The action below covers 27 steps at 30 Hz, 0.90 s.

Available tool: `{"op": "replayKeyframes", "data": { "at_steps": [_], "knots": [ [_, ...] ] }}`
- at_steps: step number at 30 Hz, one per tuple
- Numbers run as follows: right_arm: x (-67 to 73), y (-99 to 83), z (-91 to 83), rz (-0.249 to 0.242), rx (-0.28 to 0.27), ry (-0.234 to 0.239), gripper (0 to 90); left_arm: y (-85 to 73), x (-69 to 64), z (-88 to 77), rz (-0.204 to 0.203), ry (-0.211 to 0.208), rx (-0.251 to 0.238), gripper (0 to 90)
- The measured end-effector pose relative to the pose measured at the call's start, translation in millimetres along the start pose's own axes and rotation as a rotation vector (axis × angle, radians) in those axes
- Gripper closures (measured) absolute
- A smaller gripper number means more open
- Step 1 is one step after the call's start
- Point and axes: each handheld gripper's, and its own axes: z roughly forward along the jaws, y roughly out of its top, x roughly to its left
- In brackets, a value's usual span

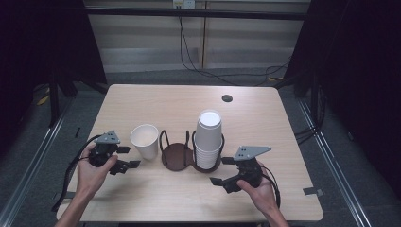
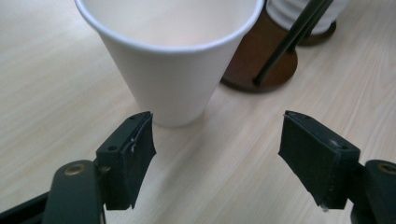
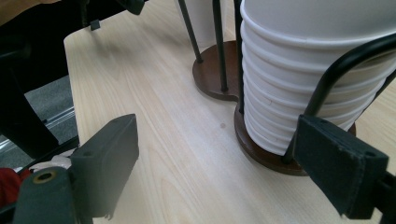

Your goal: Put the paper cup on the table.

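1. The left gripper (image 1: 130,157) has its fingers (image 2: 133,154) standing apart, with bare table (image 1: 156,104) between the pads; they grip nothing.
2. A single white cup (image 2: 173,60) stands upright, mouth up, just ahead of those fingertips. It is nearer the finger on the left of the left gripper view than the other one, and its base lies beyond the pads, not between them. Whether that fingertip touches the cup's foot I cannot tell.
3. Past the cup, ahead and toward the other finger, is the dark brown holder (image 2: 261,65) with its black wire loops. The cup stands on the table just beside it, not in it.
4. The right gripper (image 1: 222,171) is also spread wide, with only wood between its fingers (image 3: 112,158); it holds nothing.
5. Ahead of these fingers, a stack (image 3: 303,70) of white cups sits in the holder's near ring. A wire loop rises in front of the stack, just beyond the fingertip on the right of the right gripper view.
6. The holder's other ring, bare, lies farther ahead of the right fingers, between the stack and the single cup.
7. From above, each gripper lies level in a hand and points inward, the left at the cup, the right at the stack.
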Motion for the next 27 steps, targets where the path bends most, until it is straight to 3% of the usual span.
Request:
{"op": "replayKeyframes", "data": {
  "at_steps": [1, 4, 6, 9, 12, 15, 21, 25, 27],
  "knots": [
    [-0.3, -0.3, -0.7, 0.002, -0.004, -0.003, 14.5, -0.7, -4.2, -2.0, 0.015, 0.020, -0.021, 25.9],
    [-0.6, -0.4, -1.8, 0.006, -0.007, -0.008, 14.5, -3.1, -13.0, -3.1, 0.050, 0.002, -0.064, 24.4],
    [-0.9, -0.8, -2.3, 0.006, -0.010, -0.011, 14.5, -5.5, -21.3, -4.6, 0.074, 0.013, -0.093, 24.3],
    [-1.0, -1.2, -2.2, 0.009, -0.008, -0.013, 14.5, -7.4, -28.4, -5.6, 0.064, -0.007, -0.102, 24.1],
    [-0.2, -1.1, -2.7, 0.006, -0.009, -0.011, 14.5, -10.7, -36.8, -9.2, 0.082, -0.028, -0.131, 22.1],
    [-0.5, -1.4, -3.5, 0.010, -0.012, -0.015, 14.5, -12.8, -43.5, -11.6, 0.072, -0.052, -0.148, 17.7],
    [0.0, -3.3, -4.2, 0.014, -0.014, -0.017, 14.5, -18.1, -61.5, -11.2, 0.055, -0.028, -0.170, 17.7],
    [0.1, -3.9, -5.1, 0.017, -0.019, -0.020, 14.5, -20.1, -74.3, -7.6, 0.022, -0.067, -0.237, 17.8],
    [0.2, -4.5, -5.6, 0.019, -0.023, -0.023, 14.6, -20.2, -79.0, -3.7, 0.029, -0.066, -0.242, 17.8]
  ]
}}
